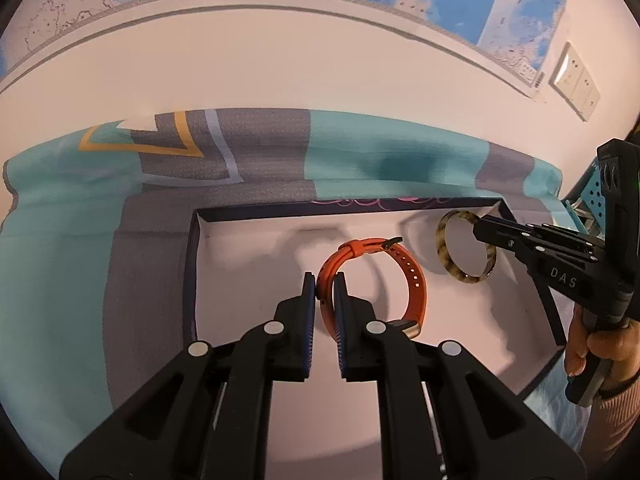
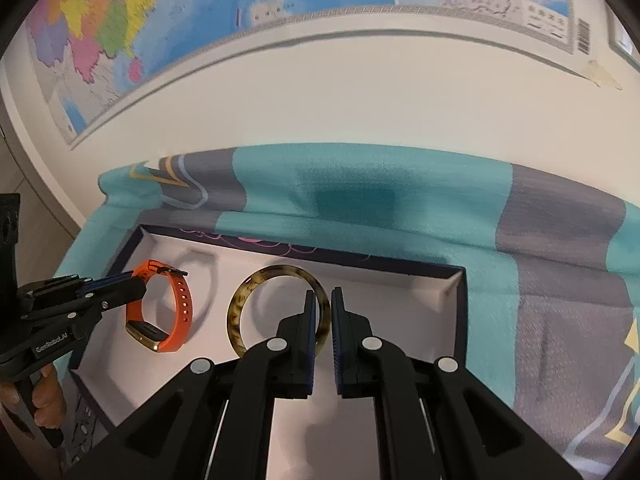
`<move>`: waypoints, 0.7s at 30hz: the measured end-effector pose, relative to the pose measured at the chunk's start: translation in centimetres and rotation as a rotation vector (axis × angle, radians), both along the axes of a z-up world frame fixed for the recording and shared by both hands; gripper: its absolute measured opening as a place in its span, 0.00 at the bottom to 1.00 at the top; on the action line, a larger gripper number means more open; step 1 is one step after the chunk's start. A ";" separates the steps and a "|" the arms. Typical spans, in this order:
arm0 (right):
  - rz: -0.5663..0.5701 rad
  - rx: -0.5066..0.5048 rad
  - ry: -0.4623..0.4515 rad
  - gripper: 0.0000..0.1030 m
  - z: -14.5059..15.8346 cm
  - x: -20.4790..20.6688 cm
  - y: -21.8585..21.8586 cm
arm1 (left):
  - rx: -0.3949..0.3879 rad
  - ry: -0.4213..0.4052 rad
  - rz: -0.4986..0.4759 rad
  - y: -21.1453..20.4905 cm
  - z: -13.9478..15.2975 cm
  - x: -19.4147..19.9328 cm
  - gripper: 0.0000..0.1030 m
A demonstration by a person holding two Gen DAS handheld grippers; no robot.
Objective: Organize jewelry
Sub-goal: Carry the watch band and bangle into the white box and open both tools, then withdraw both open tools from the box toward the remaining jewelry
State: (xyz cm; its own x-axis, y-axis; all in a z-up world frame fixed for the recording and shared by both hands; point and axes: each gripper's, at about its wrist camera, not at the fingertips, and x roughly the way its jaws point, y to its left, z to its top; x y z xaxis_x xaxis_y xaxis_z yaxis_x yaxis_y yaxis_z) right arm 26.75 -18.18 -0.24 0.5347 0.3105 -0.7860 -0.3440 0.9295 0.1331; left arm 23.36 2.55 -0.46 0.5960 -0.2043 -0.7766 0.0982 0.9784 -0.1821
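Here the left gripper (image 1: 325, 286) is clamping the orange watch (image 1: 414, 280) and the right gripper (image 2: 325, 305) the mottled bangle (image 2: 240, 304), seemingly held above the tray (image 2: 456, 304).

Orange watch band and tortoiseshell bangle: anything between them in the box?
Nothing: only bare white box floor separates the orange watch band from the tortoiseshell bangle, clearest in the right wrist view.

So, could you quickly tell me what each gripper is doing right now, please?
Left gripper: shut on the orange watch.
Right gripper: shut on the tortoiseshell bangle.
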 end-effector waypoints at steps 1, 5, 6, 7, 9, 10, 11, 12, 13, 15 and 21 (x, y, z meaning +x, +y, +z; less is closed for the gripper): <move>-0.002 -0.007 0.007 0.06 -0.2 0.3 0.2 | 0.000 0.006 0.003 -0.1 -0.1 0.2 0.09; -0.010 -0.031 0.021 0.06 -0.6 0.9 0.7 | 0.009 0.025 0.018 -0.4 -0.4 1.2 0.09; -0.014 -0.035 0.024 0.06 -0.7 1.0 0.7 | 0.008 0.030 0.023 -0.5 -0.4 1.5 0.09; -0.018 -0.040 0.028 0.06 -0.8 1.2 0.7 | 0.007 0.036 0.030 -0.5 -0.5 1.8 0.09; -0.028 -0.045 0.034 0.06 -1.0 1.4 0.7 | 0.002 0.047 0.038 -0.6 -0.8 2.3 0.09; -0.029 -0.045 0.038 0.06 -1.0 1.5 0.7 | 0.001 0.050 0.039 -0.6 -0.8 2.4 0.09; -0.030 -0.048 0.044 0.06 -1.2 1.6 0.7 | 0.003 0.056 0.044 -0.6 -1.0 2.7 0.09; -0.032 -0.050 0.046 0.06 -1.2 1.7 0.7 | 0.007 0.062 0.048 -0.7 -1.1 2.9 0.09; -0.033 -0.055 0.049 0.06 -1.3 1.7 0.7 | 0.009 0.067 0.054 -0.8 -1.2 3.1 0.09; -0.038 -0.060 0.053 0.07 -1.5 1.9 0.9 | 0.005 0.076 0.062 -0.7 -1.3 3.4 0.09; -0.056 -0.027 0.011 0.21 -0.3 0.7 0.1 | -0.020 0.110 0.070 -0.5 -2.0 3.8 0.22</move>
